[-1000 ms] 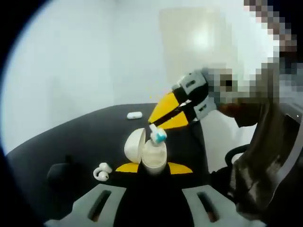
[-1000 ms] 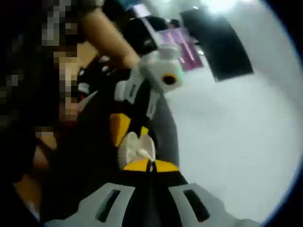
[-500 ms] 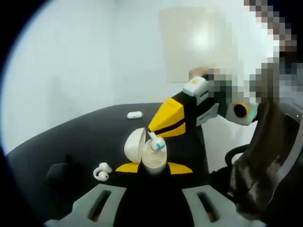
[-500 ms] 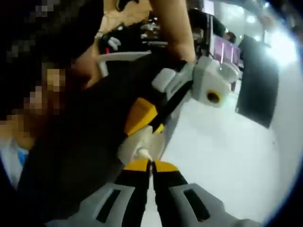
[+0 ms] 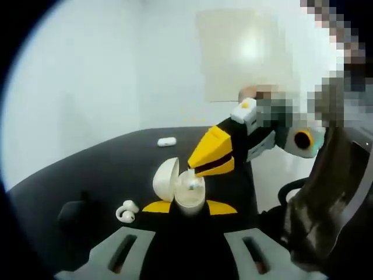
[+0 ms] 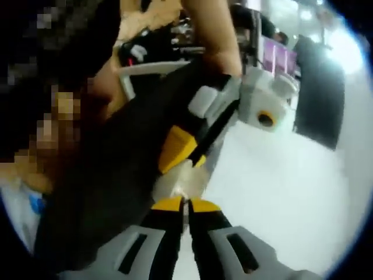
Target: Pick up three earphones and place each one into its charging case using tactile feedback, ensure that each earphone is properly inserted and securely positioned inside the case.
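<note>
Where the black table point(image 5: 87, 169) spreads ahead of the left tongs point(image 5: 189, 207), those tongs stay clamped on the open charging case point(image 5: 185, 189), its lid tipped back to their left. The right tongs point(image 5: 205, 170) come in from the right and above, tips down over the case mouth; in the right gripper view their yellow tips point(image 6: 185, 204) are pressed nearly together, though whether they still pinch the earphone point(image 5: 191, 184) I cannot tell. A second ago that earphone, with its blue-green tip, stood well proud of the case; half a second ago it leaned partway in; now only a little of it shows at the rim. By my reading it is nearly seated, and a final press should confirm it. Left of the left tongs lies a loose earphone point(image 5: 125, 212). Far ahead of them sits another small white case point(image 5: 166, 141).
</note>
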Tool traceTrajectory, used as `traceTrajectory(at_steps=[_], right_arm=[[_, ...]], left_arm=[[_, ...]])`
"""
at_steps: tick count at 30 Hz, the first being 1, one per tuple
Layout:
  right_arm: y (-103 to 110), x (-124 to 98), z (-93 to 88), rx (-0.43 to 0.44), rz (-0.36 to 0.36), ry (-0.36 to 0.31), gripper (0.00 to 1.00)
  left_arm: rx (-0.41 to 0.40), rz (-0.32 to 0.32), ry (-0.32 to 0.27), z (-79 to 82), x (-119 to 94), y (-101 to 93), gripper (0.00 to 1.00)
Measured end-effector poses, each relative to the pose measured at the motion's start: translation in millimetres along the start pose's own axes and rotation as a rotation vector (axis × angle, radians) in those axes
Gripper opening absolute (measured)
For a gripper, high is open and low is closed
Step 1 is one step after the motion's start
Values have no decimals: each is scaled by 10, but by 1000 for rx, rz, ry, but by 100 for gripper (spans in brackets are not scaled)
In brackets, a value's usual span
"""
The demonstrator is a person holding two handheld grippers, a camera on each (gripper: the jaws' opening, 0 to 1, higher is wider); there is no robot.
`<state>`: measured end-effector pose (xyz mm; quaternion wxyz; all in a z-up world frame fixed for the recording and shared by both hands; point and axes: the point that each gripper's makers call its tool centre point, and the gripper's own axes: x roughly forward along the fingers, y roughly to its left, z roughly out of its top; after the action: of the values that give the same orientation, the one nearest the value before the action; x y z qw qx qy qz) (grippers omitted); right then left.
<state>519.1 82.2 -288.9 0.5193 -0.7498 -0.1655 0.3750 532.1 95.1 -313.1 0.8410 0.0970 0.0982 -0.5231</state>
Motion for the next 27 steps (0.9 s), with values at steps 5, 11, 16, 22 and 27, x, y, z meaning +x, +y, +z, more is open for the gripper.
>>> traceTrajectory(at_steps=[5, 11, 16, 22, 27], right_arm=[[-39, -65, 12, 286, 42, -120, 10], [27, -103, -274, 811, 185, -319, 21], [255, -20, -299, 1186, 402, -587, 30], [111, 169, -16, 1263, 502, -753, 29], [122, 171, 29, 1343, 510, -860, 22]], left_arm=[[1, -1, -1, 4, 5, 4, 17], [3, -3, 0, 5, 10, 1, 17], [5, -11, -1, 6, 17, -6, 17], [-2, -31, -2, 1, 24, -28, 17], [-6, -35, 28, -46, 13, -26, 19]])
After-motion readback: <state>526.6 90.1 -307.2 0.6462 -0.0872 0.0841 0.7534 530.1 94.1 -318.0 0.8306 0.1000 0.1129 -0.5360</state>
